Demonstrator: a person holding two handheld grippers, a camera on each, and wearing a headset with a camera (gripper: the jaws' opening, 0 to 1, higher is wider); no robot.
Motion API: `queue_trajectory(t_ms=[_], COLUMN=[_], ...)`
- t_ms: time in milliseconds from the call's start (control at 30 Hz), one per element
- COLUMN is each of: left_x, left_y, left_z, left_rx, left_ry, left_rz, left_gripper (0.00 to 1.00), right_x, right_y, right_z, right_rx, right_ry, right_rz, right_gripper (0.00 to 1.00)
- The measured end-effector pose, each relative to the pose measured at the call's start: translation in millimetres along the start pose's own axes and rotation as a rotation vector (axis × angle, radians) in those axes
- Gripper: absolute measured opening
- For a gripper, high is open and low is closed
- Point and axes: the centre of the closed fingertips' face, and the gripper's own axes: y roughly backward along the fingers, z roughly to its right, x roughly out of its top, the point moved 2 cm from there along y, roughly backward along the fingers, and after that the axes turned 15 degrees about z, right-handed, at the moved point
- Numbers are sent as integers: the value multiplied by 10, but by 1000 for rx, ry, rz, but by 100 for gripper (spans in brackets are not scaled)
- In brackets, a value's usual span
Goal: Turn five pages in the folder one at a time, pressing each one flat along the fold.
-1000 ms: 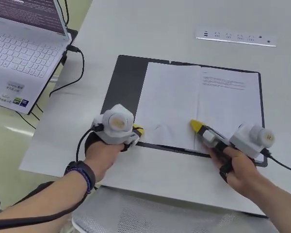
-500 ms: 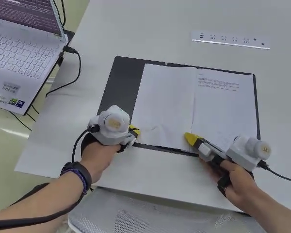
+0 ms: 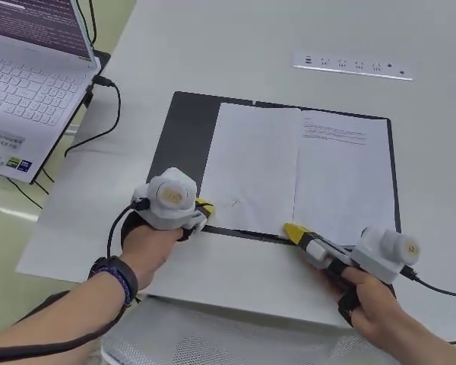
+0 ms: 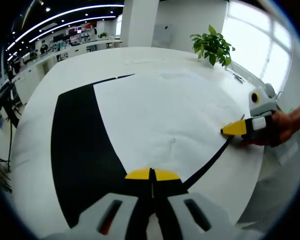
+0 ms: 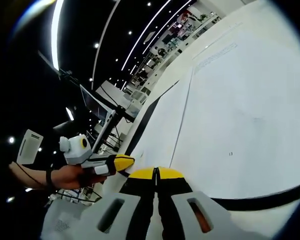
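A white table (image 3: 235,46) carries the open folder (image 3: 184,129) toward its near edge and a laptop (image 3: 23,84) at its far left corner. The left gripper (image 3: 204,205), jaws pressed together, rests at the folder's near left corner. The right gripper (image 3: 292,230), jaws also together, points at the fold's near end.

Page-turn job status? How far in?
Done: at least one sheet lies turned and flat on the left of the folder; the count can't be told. In hand: nothing gripped. The right gripper, shut, sits at the fold's near end; the left gripper, shut, sits by the sheet's near corner. Left: the printed page is not lifted yet.
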Motion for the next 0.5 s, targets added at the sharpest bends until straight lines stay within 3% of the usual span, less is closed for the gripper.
queue_trajectory(t_ms=[233, 500], left_x=[4, -2], left_y=[2, -1], left_z=[7, 4], left_rx=[0, 11], left_ry=[-7, -2], left_rz=[-8, -24], left_gripper=[0, 0], right_x=[-26, -25], right_y=[40, 36], right_z=[21, -12], right_rx=[-36, -49], right_ry=[-20, -3], right_rz=[18, -12], right_gripper=[0, 0])
